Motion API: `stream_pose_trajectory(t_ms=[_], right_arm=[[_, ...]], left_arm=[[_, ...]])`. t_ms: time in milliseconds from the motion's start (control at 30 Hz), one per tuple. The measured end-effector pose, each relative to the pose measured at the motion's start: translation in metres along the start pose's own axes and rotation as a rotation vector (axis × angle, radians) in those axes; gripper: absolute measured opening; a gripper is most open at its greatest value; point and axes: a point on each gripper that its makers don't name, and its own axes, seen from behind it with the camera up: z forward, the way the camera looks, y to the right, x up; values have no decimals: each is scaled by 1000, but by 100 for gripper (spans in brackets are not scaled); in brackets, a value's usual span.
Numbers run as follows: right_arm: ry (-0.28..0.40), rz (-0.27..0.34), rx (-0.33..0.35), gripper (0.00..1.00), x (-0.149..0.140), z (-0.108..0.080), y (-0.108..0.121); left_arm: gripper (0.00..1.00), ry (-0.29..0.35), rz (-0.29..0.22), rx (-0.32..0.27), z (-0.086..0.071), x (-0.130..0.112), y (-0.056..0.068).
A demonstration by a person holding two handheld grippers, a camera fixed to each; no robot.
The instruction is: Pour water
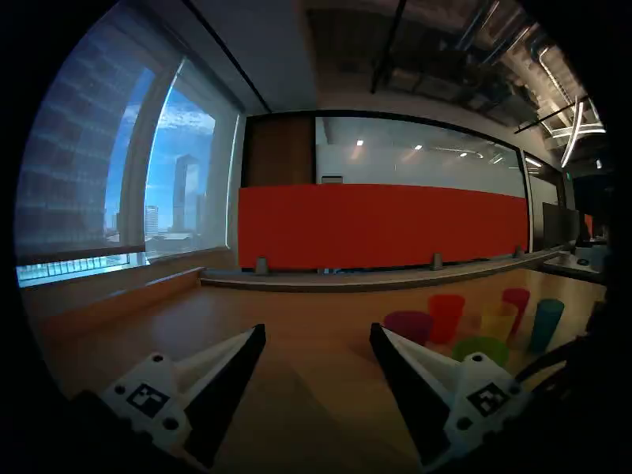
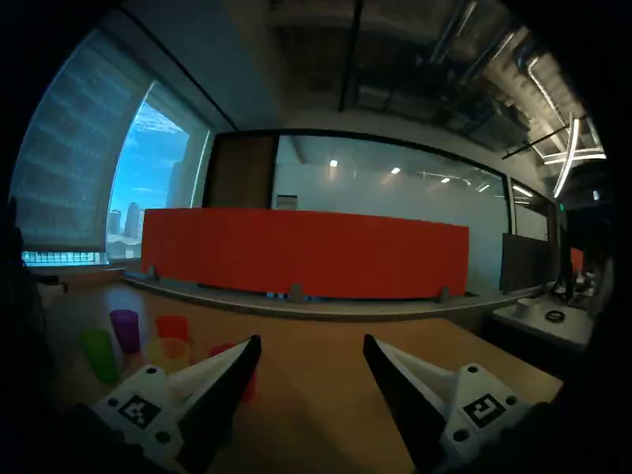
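Fingers of the left gripper (image 1: 316, 355) stand wide apart, gripping nothing; the right gripper (image 2: 310, 359) is equally spread and empty. Both hover over the wooden table (image 1: 316, 312). Beyond the left gripper's right finger cluster an orange cup (image 1: 446, 314), yellow cup (image 1: 498, 320), teal cup (image 1: 547, 322) and green cup (image 1: 480, 347); contents cannot be seen.

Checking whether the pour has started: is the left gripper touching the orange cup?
Apart. In the left gripper view the left gripper is open over bare table, and the orange cup stands beyond its fingertip.
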Motion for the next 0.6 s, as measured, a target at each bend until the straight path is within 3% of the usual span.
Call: stream_pose_trajectory(t_ms=[600], right_arm=[[-13,62,-28,100,-23,-1,17]], left_arm=[[99,0,0,0,0,0,0]])
